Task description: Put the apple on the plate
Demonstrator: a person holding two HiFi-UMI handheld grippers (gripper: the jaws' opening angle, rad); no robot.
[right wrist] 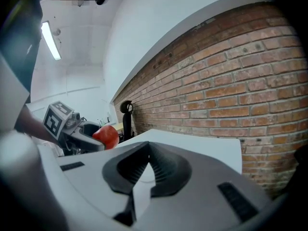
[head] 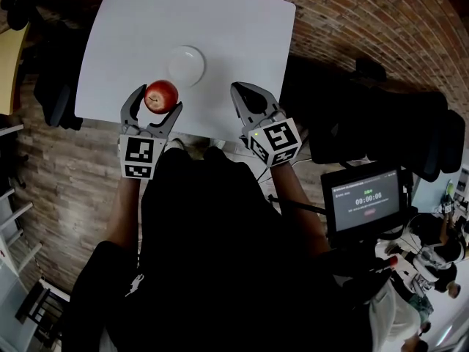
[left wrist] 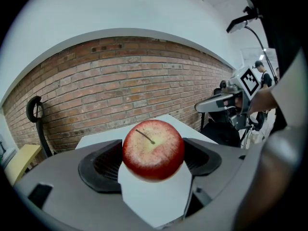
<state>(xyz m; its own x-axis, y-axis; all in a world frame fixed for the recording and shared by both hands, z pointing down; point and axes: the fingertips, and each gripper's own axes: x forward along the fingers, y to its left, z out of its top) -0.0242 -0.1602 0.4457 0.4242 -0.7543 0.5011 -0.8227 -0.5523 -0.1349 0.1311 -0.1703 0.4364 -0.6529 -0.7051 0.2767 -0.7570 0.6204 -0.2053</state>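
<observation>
A red apple (head: 161,96) with a yellowish top and a stem is clamped between the jaws of my left gripper (head: 158,100), over the near edge of the white table (head: 227,20). It fills the centre of the left gripper view as the apple (left wrist: 153,149), pressed by both dark pads. A small white plate (head: 186,64) lies on the table just beyond and to the right of the apple. My right gripper (head: 240,92) hovers at the near edge, right of the plate, its jaws shut with nothing between them. In the right gripper view the apple (right wrist: 107,135) shows at the left.
Black chairs (head: 388,127) stand to the right of the table and another dark chair (head: 55,86) to its left. A small screen (head: 366,196) showing a timer sits at my lower right. A brick surface (head: 352,13) surrounds the table.
</observation>
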